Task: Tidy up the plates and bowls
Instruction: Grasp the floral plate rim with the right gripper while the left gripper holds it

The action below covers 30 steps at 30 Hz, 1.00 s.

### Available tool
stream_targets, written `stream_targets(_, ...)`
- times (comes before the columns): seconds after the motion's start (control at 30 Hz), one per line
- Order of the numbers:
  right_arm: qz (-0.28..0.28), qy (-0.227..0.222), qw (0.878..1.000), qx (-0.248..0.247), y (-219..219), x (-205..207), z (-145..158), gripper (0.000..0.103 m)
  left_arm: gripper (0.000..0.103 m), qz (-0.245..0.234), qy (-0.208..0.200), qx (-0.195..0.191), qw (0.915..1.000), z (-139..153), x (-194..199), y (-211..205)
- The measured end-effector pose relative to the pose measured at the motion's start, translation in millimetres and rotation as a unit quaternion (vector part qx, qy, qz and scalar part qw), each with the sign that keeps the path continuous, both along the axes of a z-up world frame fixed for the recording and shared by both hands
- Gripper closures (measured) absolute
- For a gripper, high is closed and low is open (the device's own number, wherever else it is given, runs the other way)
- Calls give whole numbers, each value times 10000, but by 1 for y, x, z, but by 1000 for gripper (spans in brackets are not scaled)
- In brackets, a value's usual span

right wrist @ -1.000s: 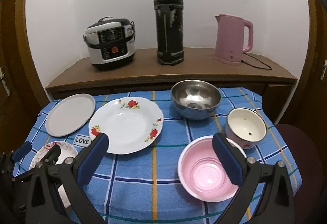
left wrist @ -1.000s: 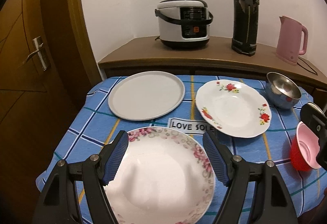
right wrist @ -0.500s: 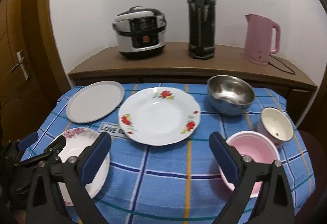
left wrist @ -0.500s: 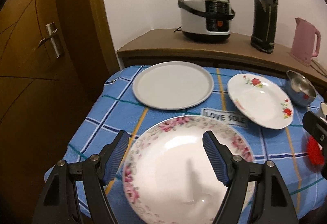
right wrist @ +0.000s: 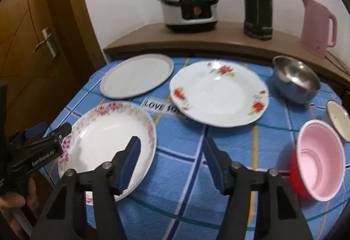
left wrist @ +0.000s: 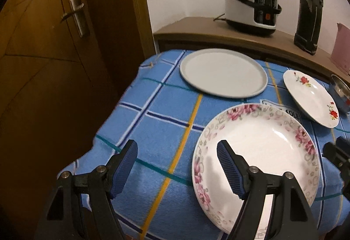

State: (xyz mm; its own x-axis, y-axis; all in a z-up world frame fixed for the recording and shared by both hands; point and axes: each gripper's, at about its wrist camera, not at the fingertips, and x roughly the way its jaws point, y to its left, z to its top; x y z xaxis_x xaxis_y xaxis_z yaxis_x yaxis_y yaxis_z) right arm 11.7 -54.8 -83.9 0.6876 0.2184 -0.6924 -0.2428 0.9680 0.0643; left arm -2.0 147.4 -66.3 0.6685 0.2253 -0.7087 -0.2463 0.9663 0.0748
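Your left gripper [left wrist: 177, 165] and right gripper [right wrist: 171, 160] both hang released, holding nothing. Nearest lies the empty pink-flowered white plate [left wrist: 258, 152], the empty pink plastic bowl [right wrist: 320, 160] to its right; beyond, the grey round plate [right wrist: 136, 76], red-flowered white plate [right wrist: 218, 93] and steel bowl [right wrist: 295, 80].

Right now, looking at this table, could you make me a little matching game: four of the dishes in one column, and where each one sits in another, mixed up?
Dishes:
1. grey plate
2. red-rose plate
3. steel bowl
4. pink bowl

Places:
A. near right edge of the table, tipped on its side
B. far left corner, by the door
C. middle of the table, beside the LOVE label
D. far right, below the pink kettle

Pairs: 1-B, 2-C, 3-D, 4-A
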Motion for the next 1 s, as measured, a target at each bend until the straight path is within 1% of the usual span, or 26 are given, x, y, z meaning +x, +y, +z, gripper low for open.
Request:
stream_targets(0.1,56,189,9998,94,2,4,-9,56,26,-82,88,-68,9999,-6,4,-2)
stream_targets(0.27,171,376,9991,128,7,10,-19,59,26,-183,221,-177,9994,-15,12,-5)
stream_targets(0.43,279,509,9983,76,14,15,-28,74,27,-260,277,-168,9991,-18,15,-9)
stream_targets(0.5,296,569,9979,109,15,16,-32,77,36,-298,311,-192,9989,-20,16,-9)
stream_targets(0.63,354,570,9977,126,18,17,-33,81,38,-310,364,-225,9986,-23,18,-8)
stream_targets(0.67,374,576,9976,125,19,17,-33,81,42,-326,366,-234,9985,-24,17,-9)
stream_targets(0.7,388,590,9974,136,19,18,-34,82,48,-354,364,-267,9984,-25,17,-8)
stream_targets(0.77,440,629,9968,199,20,19,-36,83,52,-415,349,-385,9978,-24,17,-8)
stream_targets(0.9,505,652,9964,215,23,20,-37,84,57,-500,336,-388,9974,-24,17,-10)
stream_targets(0.93,532,694,9958,281,23,20,-38,85,59,-540,330,-414,9971,-24,17,-11)
stream_targets(0.97,533,714,9955,323,23,21,-38,85,64,-578,323,-443,9968,-24,17,-11)
stream_targets(1.0,533,699,9956,333,23,20,-38,85,64,-592,325,-459,9967,-24,17,-12)
